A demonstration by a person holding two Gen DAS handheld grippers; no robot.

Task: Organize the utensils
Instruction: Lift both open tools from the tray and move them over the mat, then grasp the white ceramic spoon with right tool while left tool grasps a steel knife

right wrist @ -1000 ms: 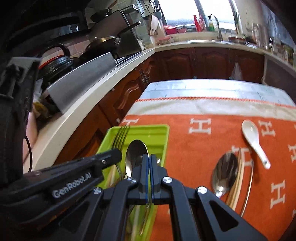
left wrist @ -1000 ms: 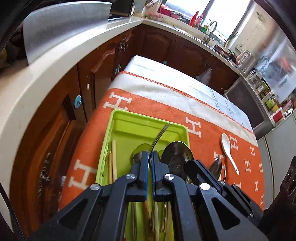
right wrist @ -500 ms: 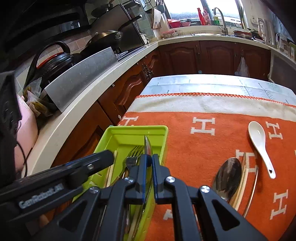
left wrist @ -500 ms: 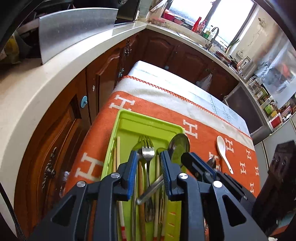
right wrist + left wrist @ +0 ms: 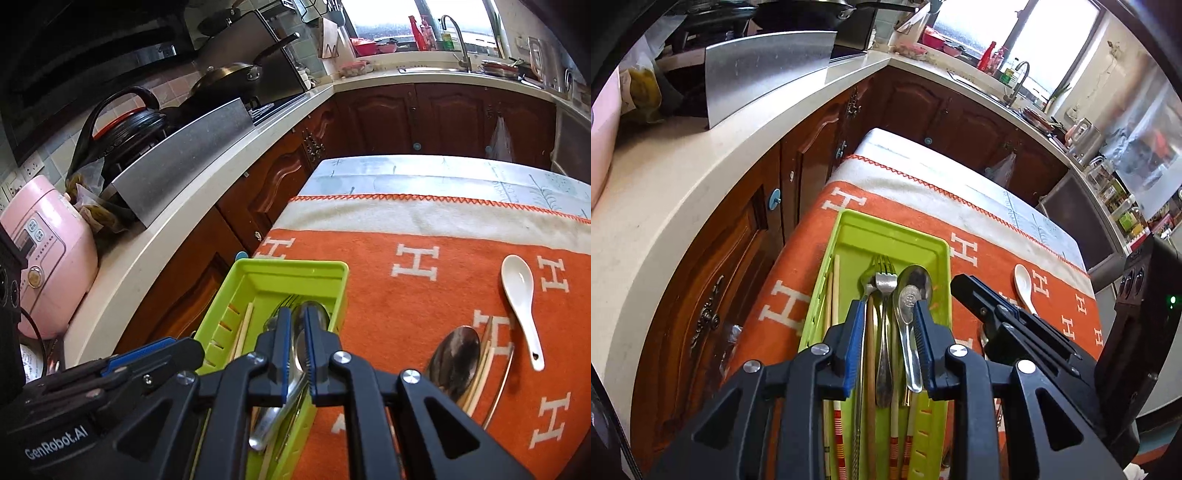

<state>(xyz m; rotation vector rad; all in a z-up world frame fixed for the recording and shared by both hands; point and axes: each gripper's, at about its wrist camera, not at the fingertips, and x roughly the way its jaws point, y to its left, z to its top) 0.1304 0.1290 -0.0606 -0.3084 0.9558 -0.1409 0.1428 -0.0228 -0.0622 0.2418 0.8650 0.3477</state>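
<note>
A green tray (image 5: 894,229) (image 5: 288,264) sits at the left end of the orange blanket (image 5: 406,314). In it lie a fork (image 5: 884,280), two metal spoons (image 5: 908,299), and chopsticks (image 5: 834,288). My left gripper (image 5: 888,308) hovers open above the tray, with nothing pressed between its pads. My right gripper (image 5: 297,314) hangs over the tray's right side, its jaws a narrow gap apart. The spoon seen through that gap rests in the tray. On the blanket lie a white ceramic spoon (image 5: 517,284) (image 5: 1023,280), a large metal spoon (image 5: 456,354) and chopsticks (image 5: 484,365).
The table's left edge drops toward dark wooden cabinets (image 5: 812,158) under a pale counter (image 5: 683,177). On that counter stand a pink rice cooker (image 5: 48,251) and a steel splash plate (image 5: 184,158). Bare blanket lies between the tray and the loose utensils.
My left gripper let go of the fork, opened and drew back upward from the tray. My right gripper's jaws parted slightly and the spoon they held now lies in the tray.
</note>
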